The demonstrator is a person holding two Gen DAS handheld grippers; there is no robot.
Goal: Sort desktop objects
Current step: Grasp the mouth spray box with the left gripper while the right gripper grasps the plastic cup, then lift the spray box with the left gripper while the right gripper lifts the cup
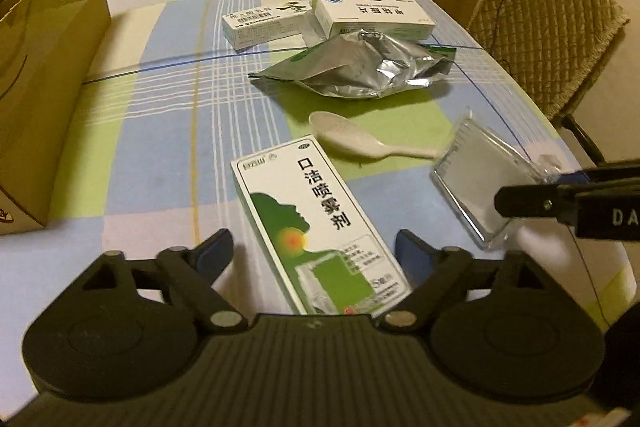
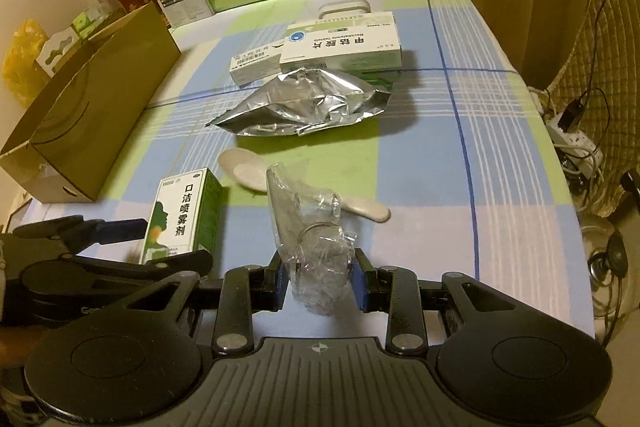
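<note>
Right wrist view: right tongs point(image 2: 319, 273) pinch the clear plastic packet point(image 2: 310, 227). Left tongs point(image 1: 316, 251) are spread around the spray box point(image 1: 316, 223). Cardboard box point(image 2: 92, 107) interior hidden.

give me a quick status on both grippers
Left gripper open, straddling the spray box. Right gripper shut on the clear badge holder. Spoon lies just beyond.

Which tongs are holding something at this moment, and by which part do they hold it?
The right tongs are shut on the clear plastic card holder, at its crumpled wrapped end. The left tongs are open around the spray box, not gripping it.
</note>
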